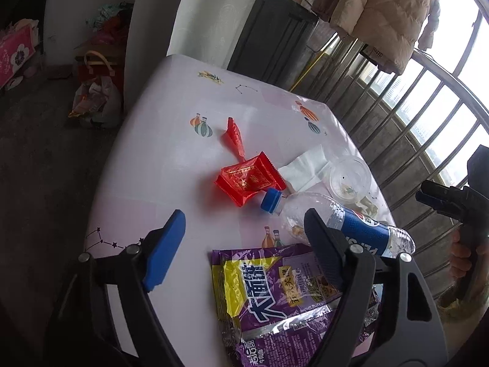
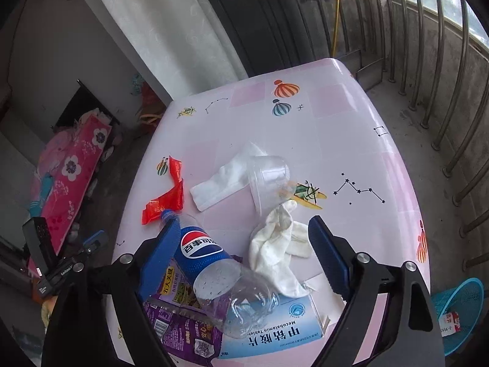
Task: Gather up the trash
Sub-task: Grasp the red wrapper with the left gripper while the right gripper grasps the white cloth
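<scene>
Left gripper (image 1: pixel 244 244) jaws apart, empty, above purple wrapper (image 1: pixel 275 299); right gripper (image 2: pixel 244 257) jaws apart, seemingly empty, straddling Pepsi bottle (image 2: pixel 214 263) lying on table (image 2: pixel 351 140) among trash.

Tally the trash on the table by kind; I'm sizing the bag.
Red wrappers: 2
Purple snack bag: 1
Pepsi bottle: 1
Clear plastic cup: 1
Tissues: 2
Medicine box: 1
Total: 8
</scene>
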A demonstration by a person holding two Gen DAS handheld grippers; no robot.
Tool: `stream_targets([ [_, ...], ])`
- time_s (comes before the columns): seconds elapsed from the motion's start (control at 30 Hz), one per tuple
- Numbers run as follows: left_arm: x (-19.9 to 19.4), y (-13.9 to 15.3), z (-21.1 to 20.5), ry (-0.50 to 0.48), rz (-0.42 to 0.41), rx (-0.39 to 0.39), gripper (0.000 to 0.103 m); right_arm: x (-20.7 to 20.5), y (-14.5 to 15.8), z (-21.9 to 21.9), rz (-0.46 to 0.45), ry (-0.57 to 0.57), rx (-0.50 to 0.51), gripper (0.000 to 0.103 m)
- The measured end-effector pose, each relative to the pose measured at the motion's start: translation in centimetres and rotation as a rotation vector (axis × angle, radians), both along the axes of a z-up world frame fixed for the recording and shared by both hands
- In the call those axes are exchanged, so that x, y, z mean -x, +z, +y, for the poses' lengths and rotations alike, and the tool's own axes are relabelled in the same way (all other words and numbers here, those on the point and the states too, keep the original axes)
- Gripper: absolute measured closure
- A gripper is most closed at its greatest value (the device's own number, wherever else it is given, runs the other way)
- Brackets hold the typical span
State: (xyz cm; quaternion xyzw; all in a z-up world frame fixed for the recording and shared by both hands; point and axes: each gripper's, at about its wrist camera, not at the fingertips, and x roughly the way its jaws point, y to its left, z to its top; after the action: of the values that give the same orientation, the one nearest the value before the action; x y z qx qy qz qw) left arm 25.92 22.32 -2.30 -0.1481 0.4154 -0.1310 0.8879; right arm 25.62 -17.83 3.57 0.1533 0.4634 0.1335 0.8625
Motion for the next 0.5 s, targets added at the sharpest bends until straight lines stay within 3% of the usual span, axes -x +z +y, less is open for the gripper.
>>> stream_targets([
  [0.23,-3.3,-1.7,-0.5,0.009,0.073,-0.014,0.044,-3.1,-0.7,0.4,0.012,0.034,0.009,0.03],
  [0.5,-6.4,-3.7,-2.0,0.018,0.136,-0.086,0.053,-5.3,-2.5,1.5,0.014,0.05,0.119,0.042],
])
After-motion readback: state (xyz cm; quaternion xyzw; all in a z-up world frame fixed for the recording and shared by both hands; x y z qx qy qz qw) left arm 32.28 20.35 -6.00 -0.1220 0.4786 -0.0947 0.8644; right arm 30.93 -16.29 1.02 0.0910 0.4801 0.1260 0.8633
